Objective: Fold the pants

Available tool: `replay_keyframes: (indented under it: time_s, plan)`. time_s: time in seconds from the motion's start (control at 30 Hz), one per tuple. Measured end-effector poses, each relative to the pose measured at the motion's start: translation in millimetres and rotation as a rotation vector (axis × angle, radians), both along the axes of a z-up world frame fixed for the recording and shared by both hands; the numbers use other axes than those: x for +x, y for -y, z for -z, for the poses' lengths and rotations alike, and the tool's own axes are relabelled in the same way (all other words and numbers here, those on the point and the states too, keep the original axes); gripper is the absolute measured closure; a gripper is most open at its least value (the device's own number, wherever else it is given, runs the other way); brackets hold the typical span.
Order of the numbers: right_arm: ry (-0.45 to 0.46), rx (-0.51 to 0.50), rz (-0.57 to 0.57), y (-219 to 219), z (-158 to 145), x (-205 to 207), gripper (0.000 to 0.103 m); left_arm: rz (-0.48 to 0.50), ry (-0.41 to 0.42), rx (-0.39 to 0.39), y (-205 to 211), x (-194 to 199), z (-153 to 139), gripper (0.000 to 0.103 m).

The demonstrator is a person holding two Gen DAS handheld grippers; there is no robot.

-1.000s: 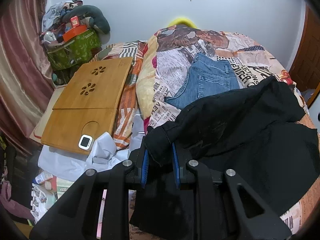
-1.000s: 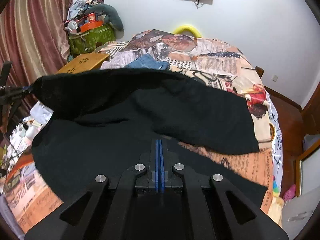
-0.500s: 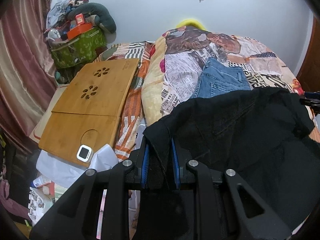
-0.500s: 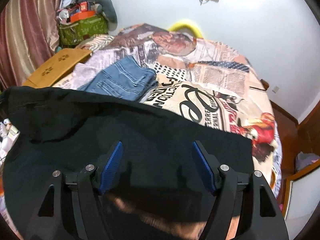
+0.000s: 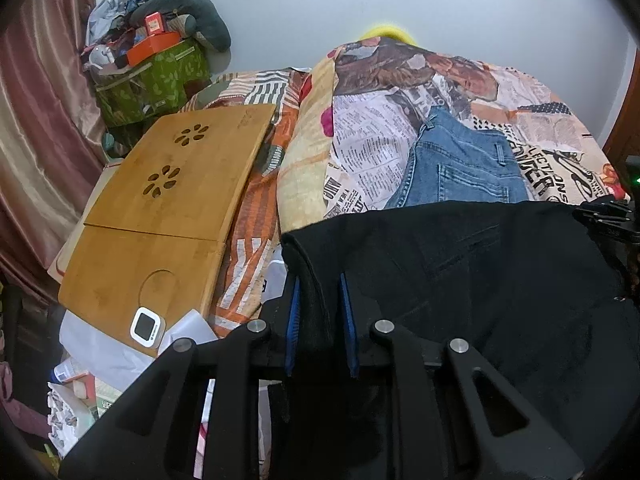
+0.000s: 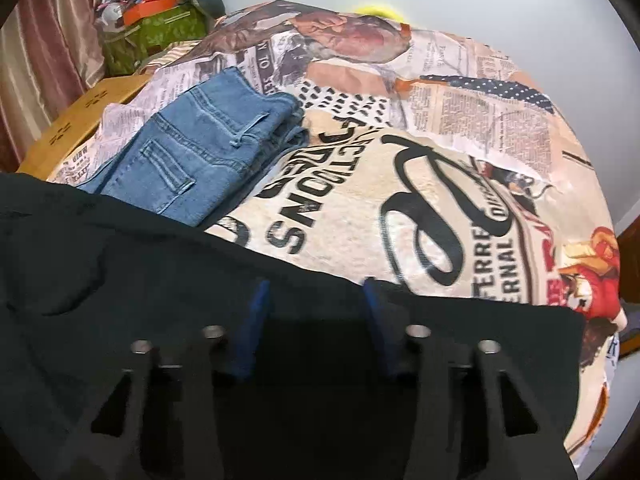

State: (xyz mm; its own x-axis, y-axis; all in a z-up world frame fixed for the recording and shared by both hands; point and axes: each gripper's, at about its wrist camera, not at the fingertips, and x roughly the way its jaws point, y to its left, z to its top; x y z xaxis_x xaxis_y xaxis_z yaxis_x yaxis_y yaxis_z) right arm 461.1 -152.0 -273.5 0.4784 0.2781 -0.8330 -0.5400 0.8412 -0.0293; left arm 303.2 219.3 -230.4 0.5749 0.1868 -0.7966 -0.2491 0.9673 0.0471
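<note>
We saw a bed (image 6: 460,184) filling most of both views, covered by a bedspread printed with newspaper clippings and large black lettering. Across its near edge lay the black pants (image 5: 500,280), spread wide and flat, reaching from the left gripper to the far right of the left wrist view and covering the whole lower part of the right wrist view.

Beyond the black pants, farther up the bed, lay a folded pair of blue jeans (image 6: 192,148), back pocket up, its near end hidden behind the black cloth's far edge.

To the left of the bed we saw a bamboo lap desk (image 5: 160,208) with flower-shaped cutouts, lying tilted over an orange striped cloth. Behind it stood a green leaf-print bag (image 5: 156,80) heaped with clutter, with a grey neck pillow on top. A small white digital timer (image 5: 146,327) rested at the lap desk's near corner.

The left gripper (image 5: 318,320) had its blue-padded fingers clamped on a thick fold at the left corner of the black pants, the cloth bunched between the pads.

The right gripper (image 6: 314,328) hung over the far edge of the black pants with its fingers apart and closing; the cloth lay beneath and between them, and the pads did not yet press on it.
</note>
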Motion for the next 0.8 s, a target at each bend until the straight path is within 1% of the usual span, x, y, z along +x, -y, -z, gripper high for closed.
replay_keyframes:
  time_s: [0.03,0.07,0.1,0.13,0.17,0.2,0.33,0.4,0.43,0.5,0.57,0.7,0.8]
  plan:
    - [-0.007,-0.003,-0.006,-2,1,-3,0.077,0.001,-0.001,-0.002,1,0,1,0.085]
    - [-0.01,-0.01,-0.011,-4,1,-6,0.084,0.003,-0.001,-0.003,1,0,1,0.085]
    - [-0.01,-0.019,-0.014,-6,2,-6,0.09,0.006,0.001,-0.001,2,-1,0,0.085]
    - [-0.01,-0.025,-0.012,-6,2,-9,0.092,0.008,0.003,0.003,3,-2,-1,0.086]
    - [-0.012,-0.025,-0.009,-6,2,-7,0.097,0.01,0.005,0.005,4,-4,-2,0.086]
    - [-0.013,-0.021,-0.005,-5,1,-7,0.098,0.013,0.007,0.003,5,-5,-4,0.086]
    - [0.017,-0.011,0.014,-2,-12,-15,0.1,0.029,0.024,0.008,12,-13,-17,0.089]
    - [0.039,0.003,0.019,4,-23,-22,0.1,0.037,0.041,0.006,16,-19,-27,0.09]
    - [0.061,0.007,0.022,7,-32,-29,0.1,0.04,0.052,0.01,18,-22,-33,0.093]
    - [0.088,0.016,0.023,14,-48,-39,0.1,0.048,0.075,0.014,22,-31,-44,0.095]
    - [0.102,0.037,0.025,23,-66,-55,0.1,0.055,0.101,-0.003,23,-44,-57,0.095]
    - [0.135,0.047,0.004,36,-92,-96,0.1,0.061,0.12,-0.029,26,-63,-70,0.097]
    - [0.133,0.056,-0.011,39,-98,-123,0.1,0.068,0.104,-0.04,27,-69,-70,0.097]
